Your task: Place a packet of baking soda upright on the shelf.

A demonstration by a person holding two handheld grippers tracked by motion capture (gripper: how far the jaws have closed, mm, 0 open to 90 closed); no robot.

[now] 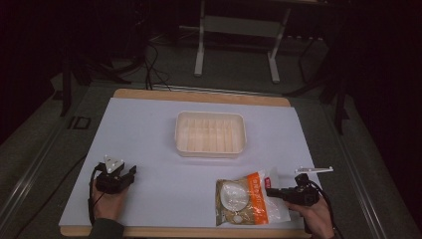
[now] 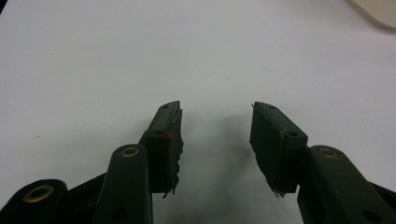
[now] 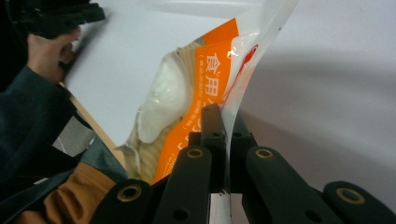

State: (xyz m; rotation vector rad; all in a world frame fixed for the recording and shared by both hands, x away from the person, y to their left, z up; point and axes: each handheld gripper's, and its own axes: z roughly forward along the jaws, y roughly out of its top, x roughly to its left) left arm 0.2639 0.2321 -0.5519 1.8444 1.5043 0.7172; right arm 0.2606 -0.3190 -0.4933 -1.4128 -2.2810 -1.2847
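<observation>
Jaws of the right gripper (image 3: 223, 135) were clamped tight on the clear edge of an orange food packet (image 1: 245, 198), which lay on the counter (image 1: 149, 134) nearer the person than the white tray (image 1: 210, 133). Left of that tray, the left gripper (image 2: 215, 140) rested with jaws wide apart, holding nothing.

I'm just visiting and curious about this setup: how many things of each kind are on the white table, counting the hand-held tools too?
Hand-held grippers: 2, the left gripper with jaws apart, the right gripper clamped on the packet's clear edge
Food packet, orange and clear: 1
Cream tray: 1
Total: 4
</observation>
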